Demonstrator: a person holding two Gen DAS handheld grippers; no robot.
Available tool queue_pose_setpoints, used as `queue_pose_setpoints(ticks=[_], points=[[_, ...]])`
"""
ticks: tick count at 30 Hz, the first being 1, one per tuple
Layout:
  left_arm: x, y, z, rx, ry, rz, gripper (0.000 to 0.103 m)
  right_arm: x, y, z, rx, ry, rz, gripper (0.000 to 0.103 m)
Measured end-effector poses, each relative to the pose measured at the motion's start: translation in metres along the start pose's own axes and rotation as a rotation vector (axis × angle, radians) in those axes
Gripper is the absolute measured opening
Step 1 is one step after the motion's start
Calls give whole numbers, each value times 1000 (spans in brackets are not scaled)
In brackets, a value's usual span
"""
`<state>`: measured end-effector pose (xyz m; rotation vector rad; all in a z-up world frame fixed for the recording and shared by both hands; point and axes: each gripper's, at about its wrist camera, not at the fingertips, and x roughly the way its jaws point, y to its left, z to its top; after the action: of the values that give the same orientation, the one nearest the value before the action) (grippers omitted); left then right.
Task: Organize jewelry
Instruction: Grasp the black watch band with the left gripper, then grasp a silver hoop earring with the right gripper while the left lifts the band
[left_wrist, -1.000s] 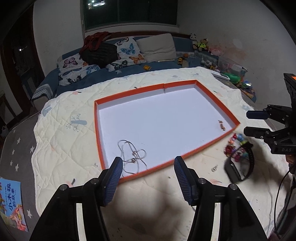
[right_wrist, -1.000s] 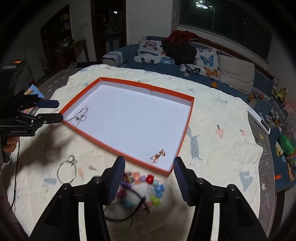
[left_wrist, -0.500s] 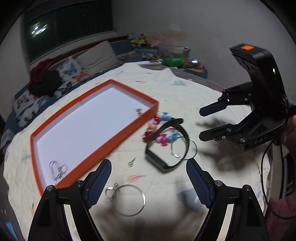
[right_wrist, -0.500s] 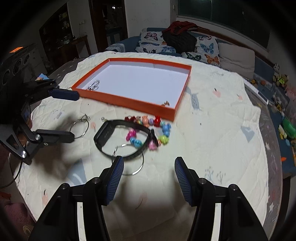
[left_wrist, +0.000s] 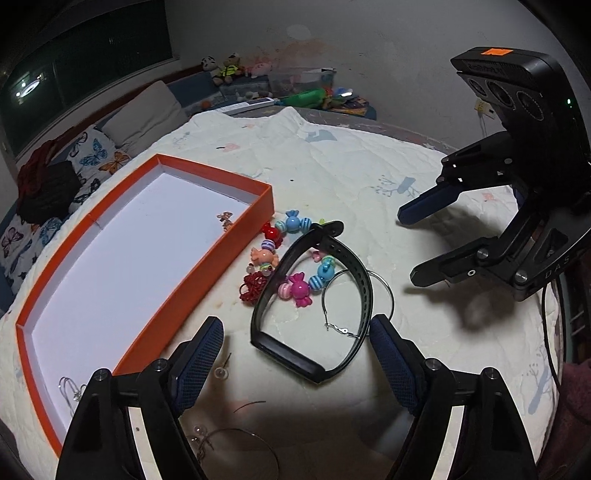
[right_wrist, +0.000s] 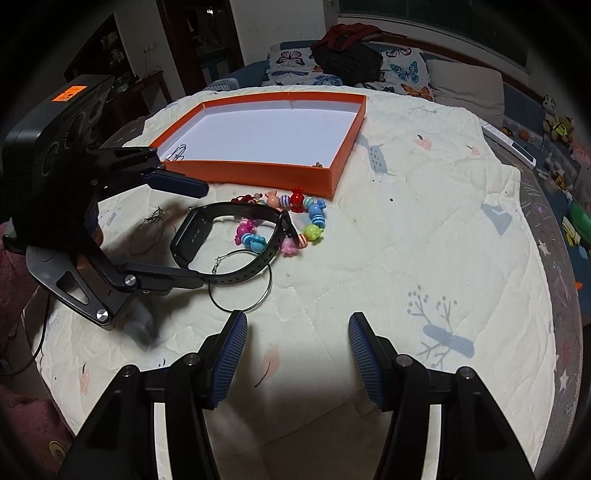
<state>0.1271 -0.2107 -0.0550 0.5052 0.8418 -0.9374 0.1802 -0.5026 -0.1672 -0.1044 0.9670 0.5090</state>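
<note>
An orange tray with a white floor lies on the quilted table. In it are a silver chain and a small copper piece. Beside the tray lie a black watch, a colourful candy-bead bracelet and a thin hoop earring. A second hoop and a small stud lie nearby. My left gripper is open around the watch's near end. My right gripper is open and empty, short of the hoop.
A sofa with butterfly cushions and a dark bag stands behind the table. Toys lie along the far wall. The quilt spreads bare to the right of the jewelry.
My left gripper swung from the tray's chain corner to the watch. My right gripper pulled back from the tray edge; the watch, bracelet and hoop now lie ahead of it.
</note>
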Motion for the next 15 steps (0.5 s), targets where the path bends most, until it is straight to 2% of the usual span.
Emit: queue_pose_setpoints(ticks=[4,7,10,15], points=[[9,1,1,17,7,-32,67,3,3,2,-19,12,2,63],[9,-1,-2,21,-10,-18,65,3,8,3,-40,16,14,63],[5,0,-3,0,-21,-17,56,4,15,4,-63,21,26,63],[-12,3,-5,-43,-59,1,54,10,24,6,-95,31,34,63]])
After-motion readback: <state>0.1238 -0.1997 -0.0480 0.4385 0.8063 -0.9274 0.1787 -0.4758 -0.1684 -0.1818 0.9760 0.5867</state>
